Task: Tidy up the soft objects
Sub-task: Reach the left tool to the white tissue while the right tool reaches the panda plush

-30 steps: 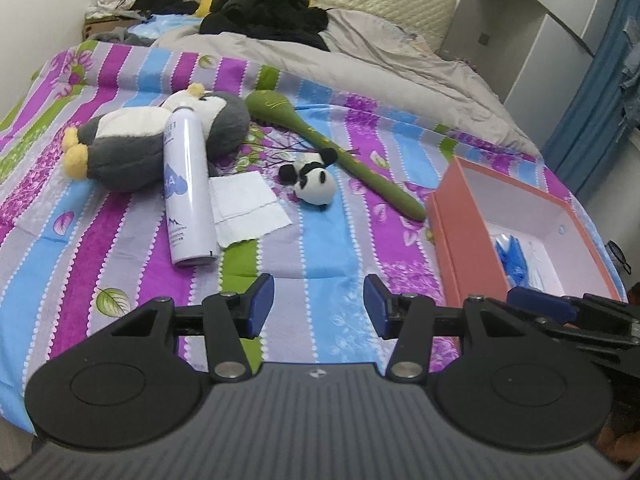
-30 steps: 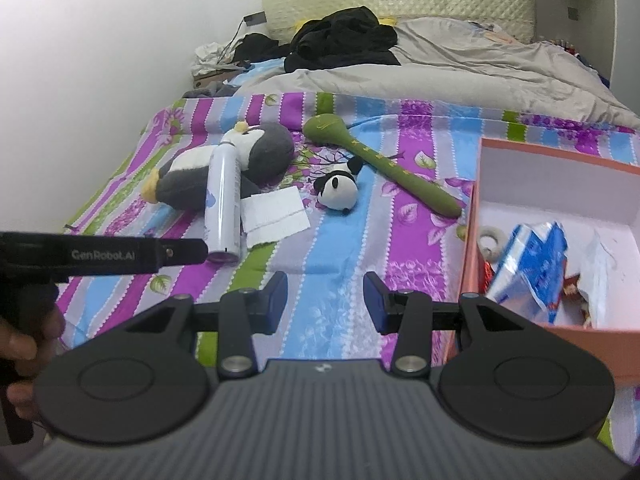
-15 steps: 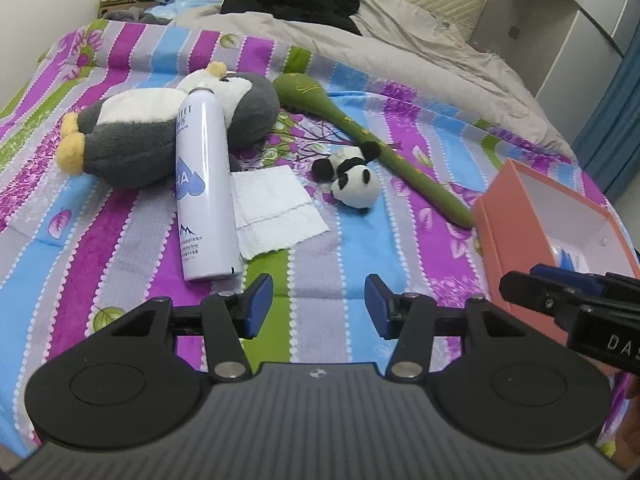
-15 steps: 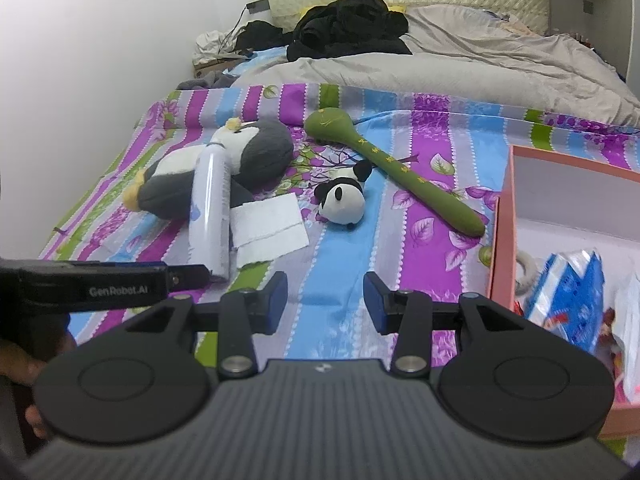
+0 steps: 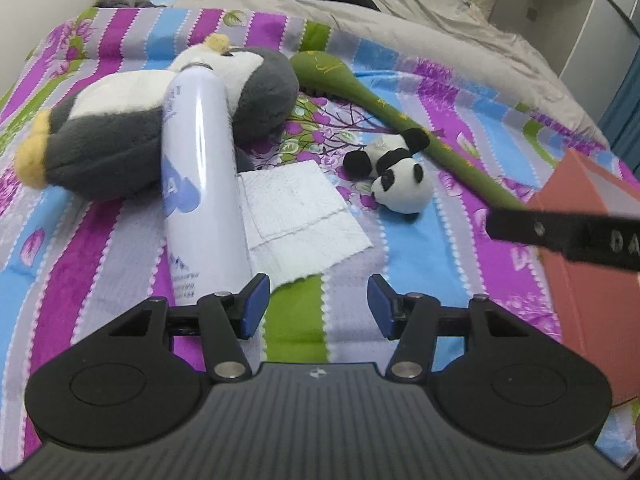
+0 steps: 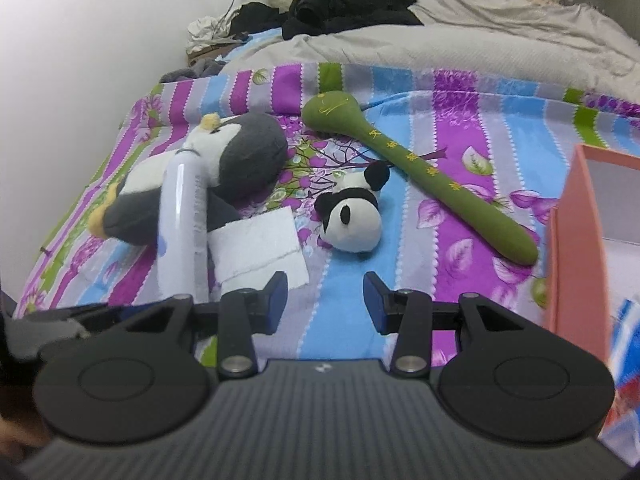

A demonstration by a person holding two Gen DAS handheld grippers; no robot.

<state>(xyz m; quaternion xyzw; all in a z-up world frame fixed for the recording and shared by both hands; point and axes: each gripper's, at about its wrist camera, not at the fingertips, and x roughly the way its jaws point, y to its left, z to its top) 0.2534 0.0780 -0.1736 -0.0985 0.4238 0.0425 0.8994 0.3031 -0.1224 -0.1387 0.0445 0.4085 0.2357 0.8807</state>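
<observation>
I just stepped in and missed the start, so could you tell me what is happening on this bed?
A person holds a gripper in each hand over the striped bedspread. The left gripper and the right gripper are both open and empty. The left one's jaws have just been opening. Nothing is picked up yet: the penguin plush, spray can, tissue, small panda and green stick lie beside the pink box.

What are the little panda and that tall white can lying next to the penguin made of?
Panda: plush fabric over soft stuffing, judging by its fuzzy, matte nap. White can: probably painted metal, though it could be plastic; its smooth, glossy side shows a long streak of reflected light.
</observation>
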